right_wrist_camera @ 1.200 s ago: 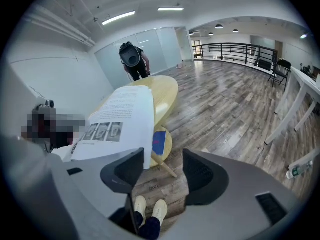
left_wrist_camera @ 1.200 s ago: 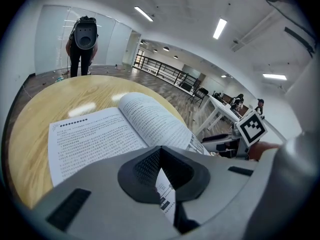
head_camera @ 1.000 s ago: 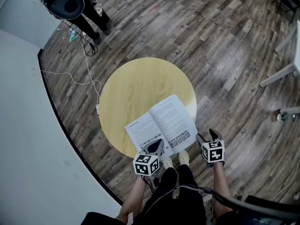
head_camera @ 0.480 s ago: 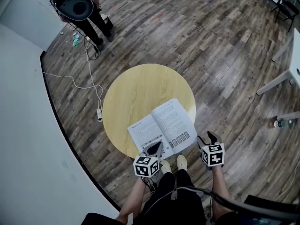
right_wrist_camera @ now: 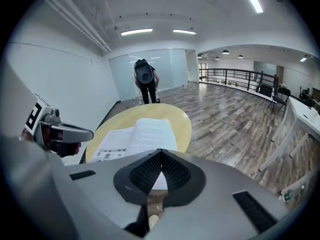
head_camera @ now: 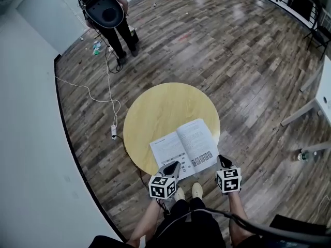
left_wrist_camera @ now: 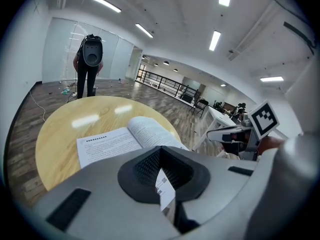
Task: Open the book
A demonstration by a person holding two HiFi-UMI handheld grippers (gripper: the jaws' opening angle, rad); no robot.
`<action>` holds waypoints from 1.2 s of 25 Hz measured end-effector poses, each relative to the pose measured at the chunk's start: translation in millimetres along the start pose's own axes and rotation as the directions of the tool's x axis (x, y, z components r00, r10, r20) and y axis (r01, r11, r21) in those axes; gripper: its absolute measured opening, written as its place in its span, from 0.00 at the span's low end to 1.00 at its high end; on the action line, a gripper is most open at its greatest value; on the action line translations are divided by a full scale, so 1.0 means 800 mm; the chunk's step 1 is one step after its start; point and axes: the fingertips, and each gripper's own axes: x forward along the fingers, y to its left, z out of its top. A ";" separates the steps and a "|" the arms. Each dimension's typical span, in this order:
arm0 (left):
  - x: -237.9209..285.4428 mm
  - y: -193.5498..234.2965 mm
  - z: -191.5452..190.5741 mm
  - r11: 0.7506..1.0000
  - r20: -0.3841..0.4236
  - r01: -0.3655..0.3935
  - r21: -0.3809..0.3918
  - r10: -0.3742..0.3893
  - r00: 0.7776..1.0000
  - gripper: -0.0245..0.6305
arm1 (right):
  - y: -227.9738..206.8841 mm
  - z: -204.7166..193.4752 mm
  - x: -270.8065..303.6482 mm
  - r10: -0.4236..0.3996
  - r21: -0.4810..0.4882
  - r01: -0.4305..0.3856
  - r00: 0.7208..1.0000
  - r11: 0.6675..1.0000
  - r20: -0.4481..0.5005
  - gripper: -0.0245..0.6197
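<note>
The right gripper (right_wrist_camera: 161, 152) had its jaws pressed together at the tips. They had just been closing, and nothing sat between them. The left gripper (left_wrist_camera: 160, 148) was likewise closed tip to tip and empty. A printed page showed only through the gap behind its pads, with no contact. Both hung off the near rim of the round table (head_camera: 164, 105), the left at about 6 o'clock of the tabletop and the right at about 5 o'clock, each clear of the wood.

Just ahead of them the book (head_camera: 185, 146) lay flat and open, two pages spread with the spine gutter running toward 1 o'clock. It filled the tabletop's 5 o'clock part, and its near corners reached to or slightly over the rim. By my reading the opening was done and nothing of the task was left except drawing the grippers away.

Beyond the book the rest of the tabletop was bare wood toward 12 and 10 o'clock. Around the table lay open plank floor (head_camera: 243, 50). A cable (head_camera: 101, 96) trailed in from 10 o'clock to a small plug block (head_camera: 114, 132) by the table's 9 o'clock edge. A standing person (head_camera: 106, 12) was well apart at 11 o'clock. White furniture legs (head_camera: 302, 111) stood off at 3 o'clock.
</note>
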 end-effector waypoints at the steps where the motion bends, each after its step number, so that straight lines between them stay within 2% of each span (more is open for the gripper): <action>1: -0.007 0.002 0.004 1.000 0.012 -0.006 -0.002 0.006 1.000 0.04 | 0.009 0.007 -0.003 0.010 -0.011 -0.009 1.000 1.000 0.010 0.05; 14: -0.093 0.027 0.052 0.998 0.180 -0.060 -0.004 0.059 0.982 0.04 | 0.111 0.085 -0.027 0.112 -0.137 -0.097 0.988 0.986 0.109 0.05; 30: -0.186 0.065 0.118 0.994 0.350 -0.111 0.013 0.100 0.931 0.04 | 0.251 0.159 -0.046 0.234 -0.258 -0.184 0.956 0.949 0.179 0.05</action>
